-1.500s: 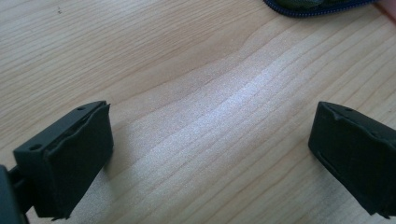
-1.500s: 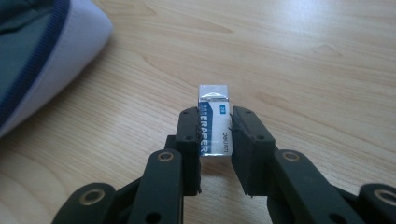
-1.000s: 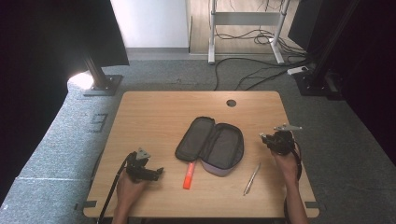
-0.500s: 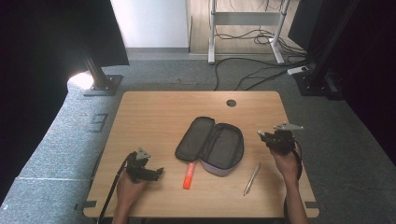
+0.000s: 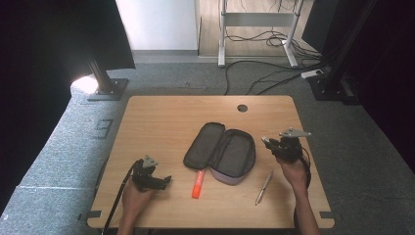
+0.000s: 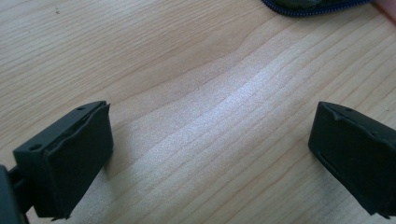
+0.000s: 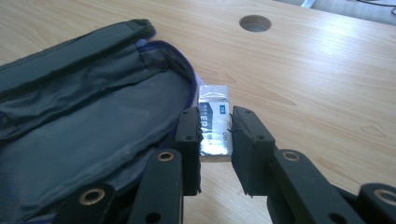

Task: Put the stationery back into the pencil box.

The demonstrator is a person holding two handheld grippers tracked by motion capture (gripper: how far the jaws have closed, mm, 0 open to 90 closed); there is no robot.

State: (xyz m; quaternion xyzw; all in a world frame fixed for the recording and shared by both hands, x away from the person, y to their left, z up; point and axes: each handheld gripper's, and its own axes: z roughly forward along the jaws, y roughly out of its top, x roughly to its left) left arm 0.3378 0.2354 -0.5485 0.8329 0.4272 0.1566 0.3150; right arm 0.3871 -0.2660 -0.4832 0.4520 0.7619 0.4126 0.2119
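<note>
A: Which step is in hand here?

B: I'd say packing the pencil case. The right gripper has its jaws clamped on a small eraser, a flat block in a glossy silver-and-blue wrapper, held just at the case's right edge, above the wooden table.

A: And the case itself?

B: It lies open near the middle of the table, two oblong halves spread flat, dark soft fabric lining, a blue zip running round the rim (the outside looks pale lilac in the high view).

A: What does the next move call for?

B: My guess: carry the eraser leftward over the zip rim and let it down into the near-right half, then part the jaws. The lining is slack and creased, so the block should settle without sliding.

A: The other hand?

B: The left gripper rests at the near left of the table, jaws wide apart with nothing between them, only pale grained wood beneath.

A: Anything else waiting?

B: An orange marker, short and stubby, lies just near of the case, and a slim silver pen lies to the right of it, near the right hand. Both are apart from the case and likely go in afterwards. A round cable hole sits at the far side.
</note>
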